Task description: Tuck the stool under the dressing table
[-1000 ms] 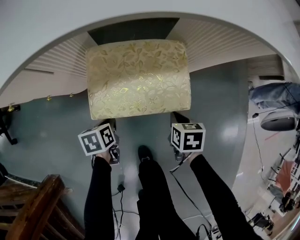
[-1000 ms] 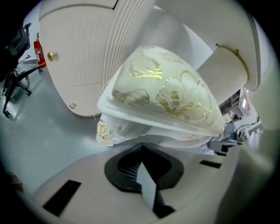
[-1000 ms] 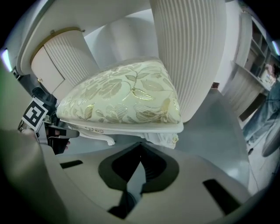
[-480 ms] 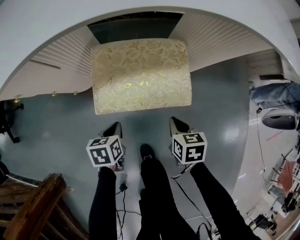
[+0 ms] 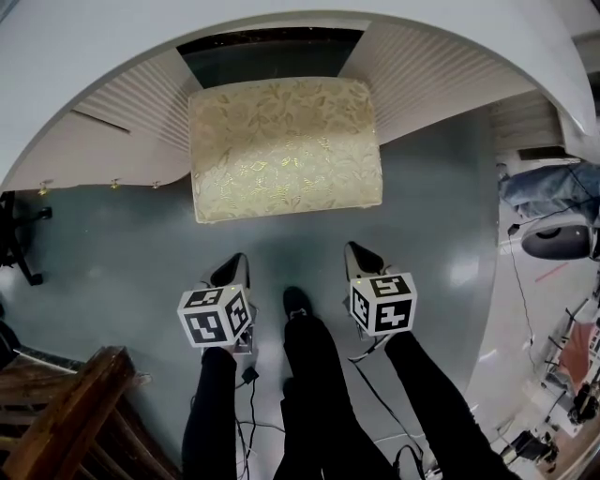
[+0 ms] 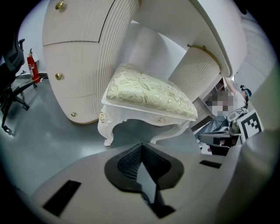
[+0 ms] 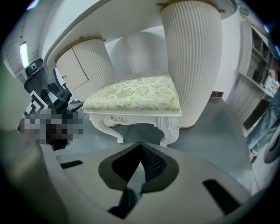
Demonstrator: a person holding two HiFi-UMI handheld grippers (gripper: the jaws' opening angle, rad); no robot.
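Both hand-held grippers, left [image 5: 232,270] and right [image 5: 361,258], have their dark ribbed jaws pressed together on nothing, clear of the stool [image 5: 285,145] over the glossy grey floor [image 5: 112,244]. From the head view, only the stool's pale gold leaf-patterned cushion shows. The gripper views add its carved white curved legs [image 6: 108,127] with small gilt rosettes. The stool stands between the dressing table's two fluted white pedestals [image 7: 190,61]. The left gripper view alone shows brass knobs [image 6: 58,76]. The smooth white tabletop [image 5: 281,23] curves above.

L gripper [image 5: 229,274] & R gripper [image 5: 362,260] side by side, lower centre of frame; both w/ jaws together, nothing between.
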